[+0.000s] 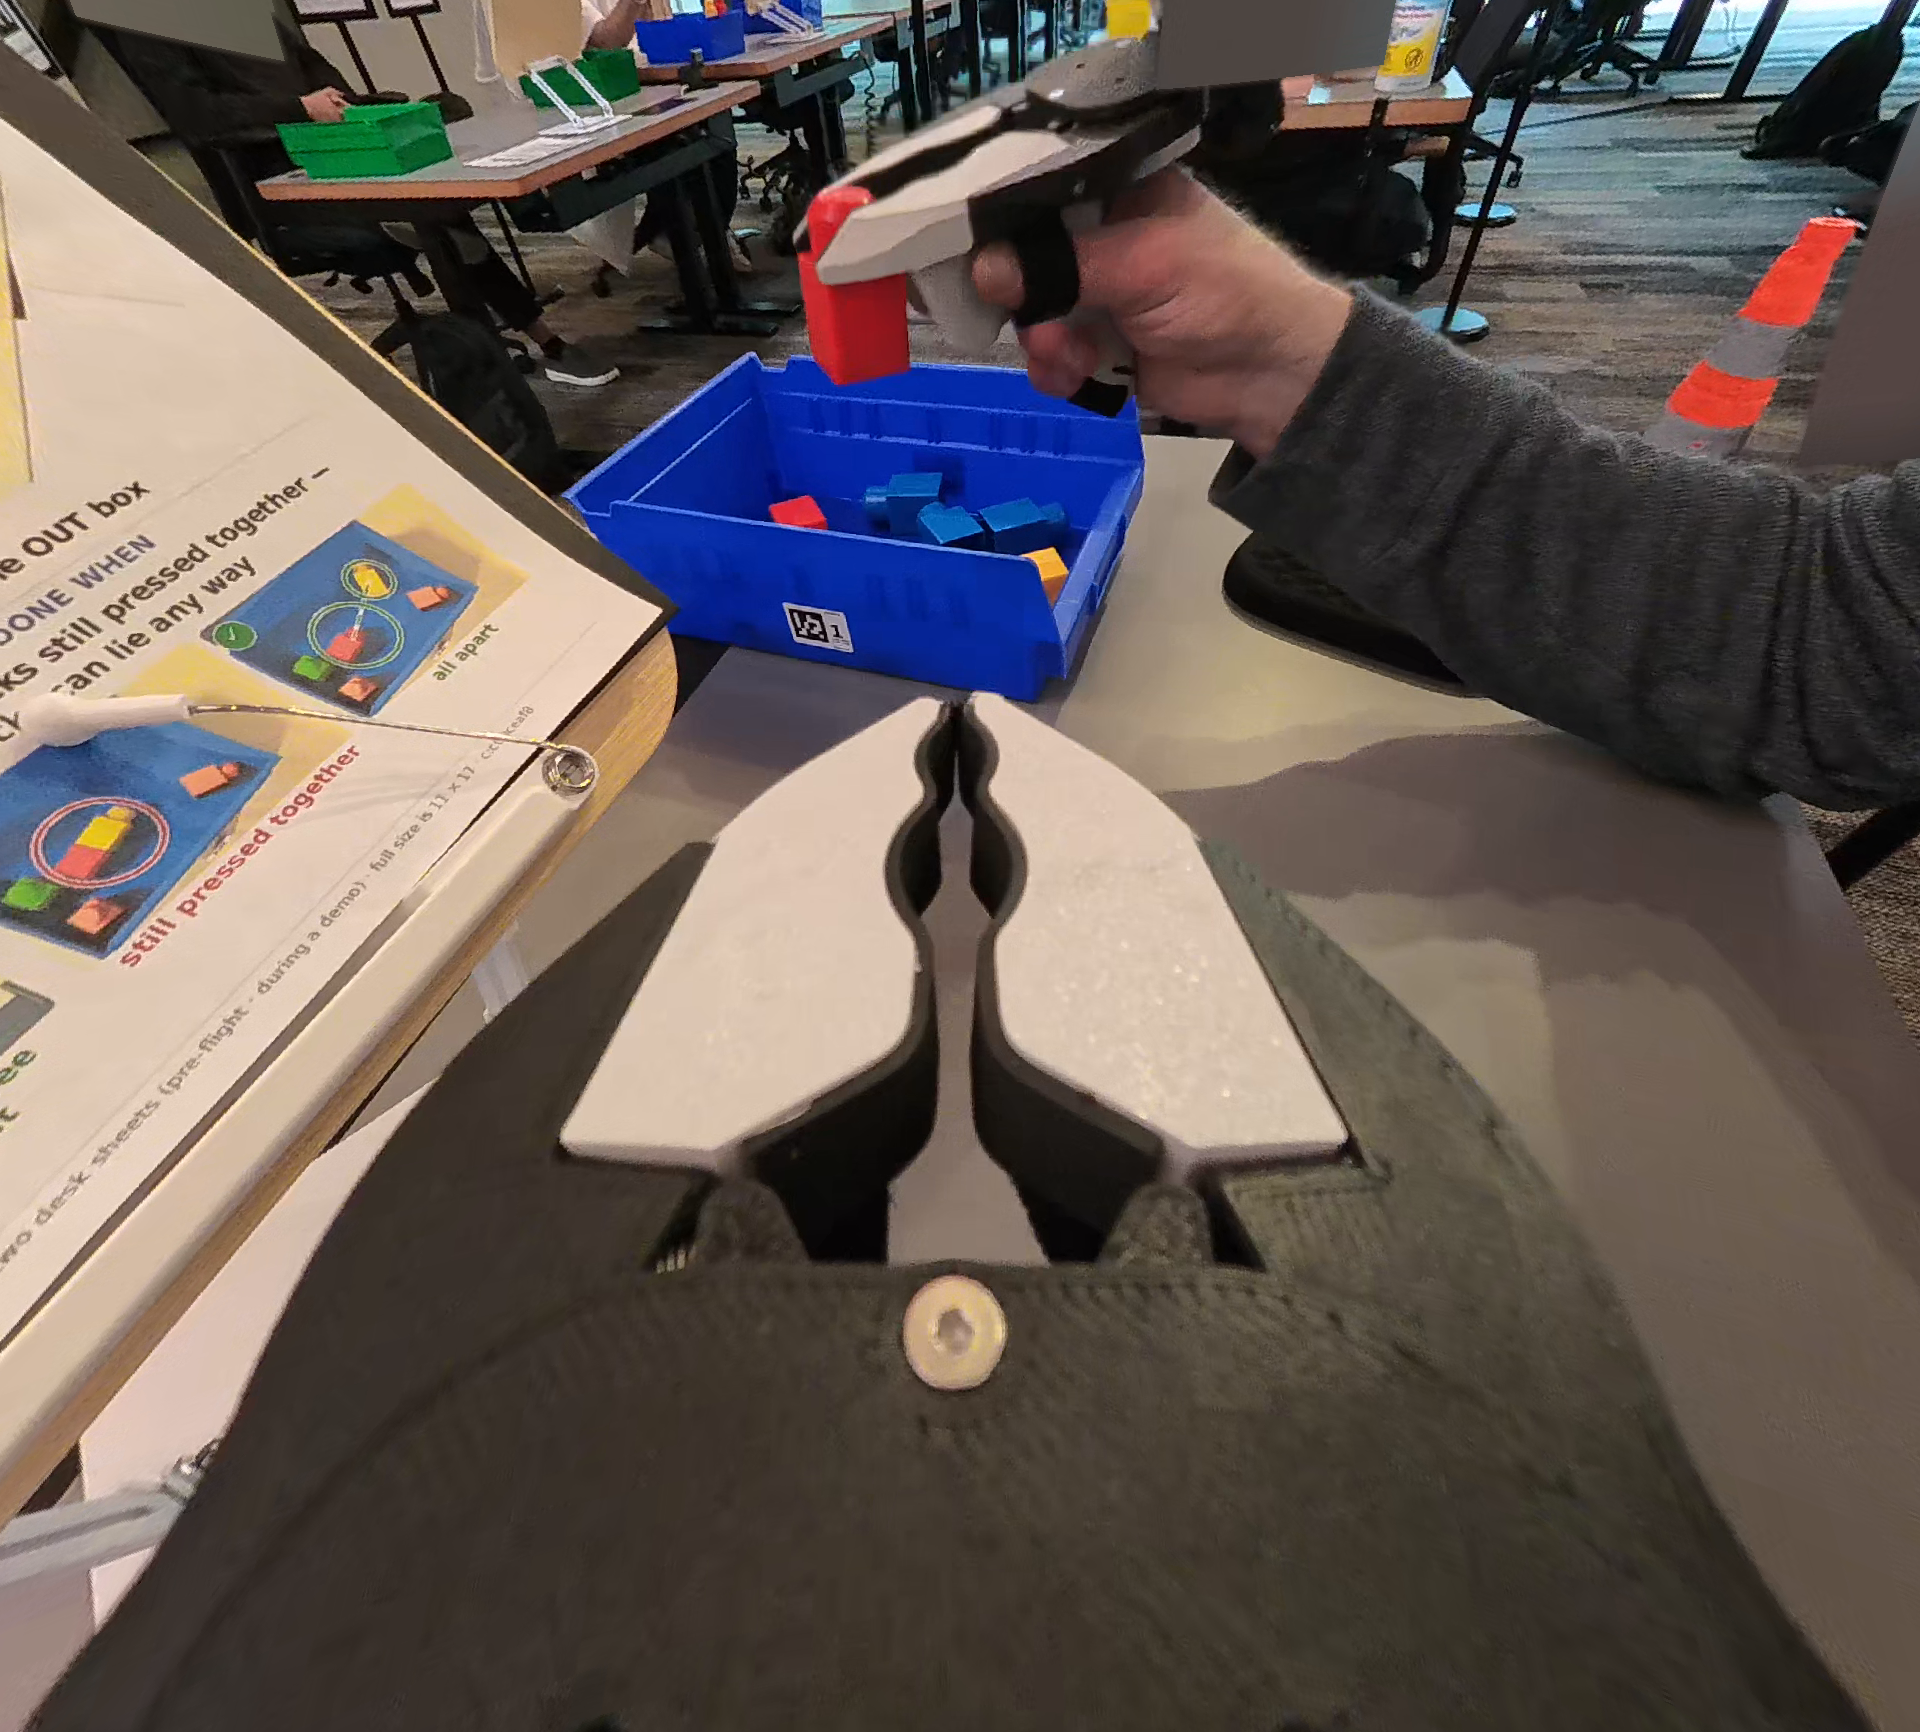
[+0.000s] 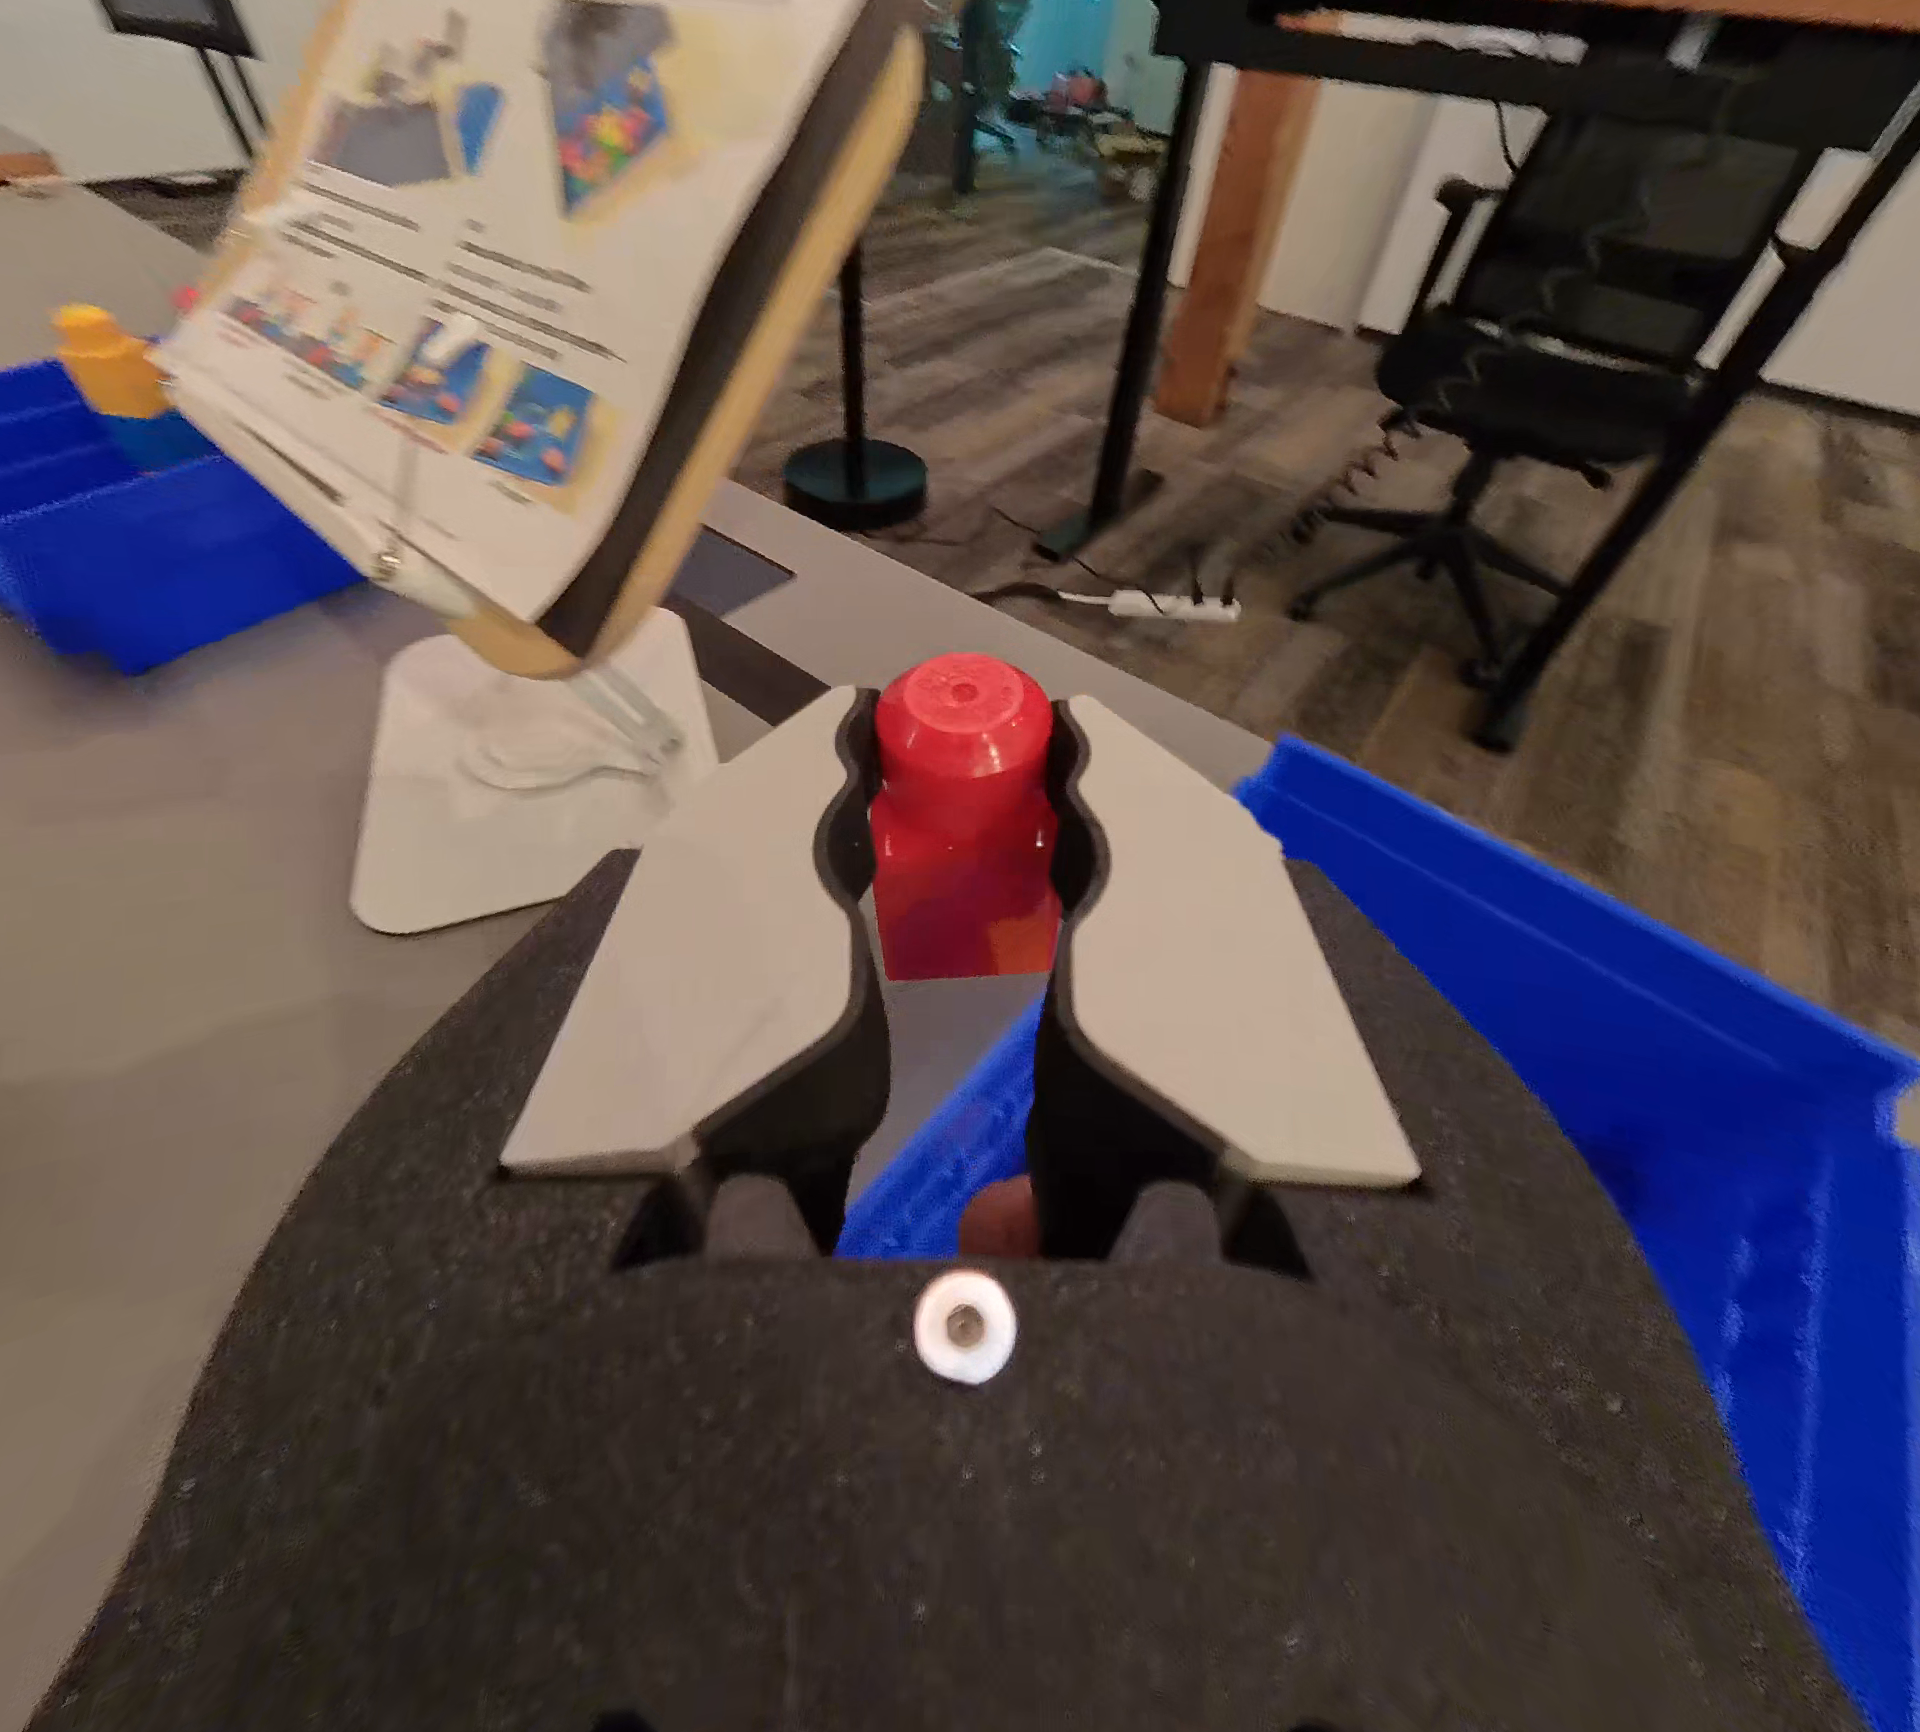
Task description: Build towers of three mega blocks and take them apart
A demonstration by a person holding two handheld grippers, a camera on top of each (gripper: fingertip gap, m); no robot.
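My right gripper (image 2: 961, 716) is shut on a red block (image 2: 961, 835), stud pointing forward. In the left wrist view that gripper (image 1: 831, 228) holds the red block (image 1: 854, 300) in the air above the back wall of a blue bin (image 1: 914, 633). The bin holds several loose blocks: blue ones (image 1: 951, 513), a red one (image 1: 798, 513) and an orange one (image 1: 1047, 570). My left gripper (image 1: 956, 716) is shut and empty, low over the grey table (image 1: 1351, 851), in front of the bin. The bin's wall (image 2: 1558, 1007) shows at the right in the right wrist view.
An instruction sheet on a tilted wooden stand (image 1: 260, 643) stands left of the bin; it also shows in the right wrist view (image 2: 582, 228). A second blue bin (image 2: 135, 539) with an orange-topped block tower (image 2: 114, 373) sits behind the stand. A person's sleeve (image 1: 1610, 560) crosses the table. The left gripper's tips are roughly 25 cm from the right gripper's.
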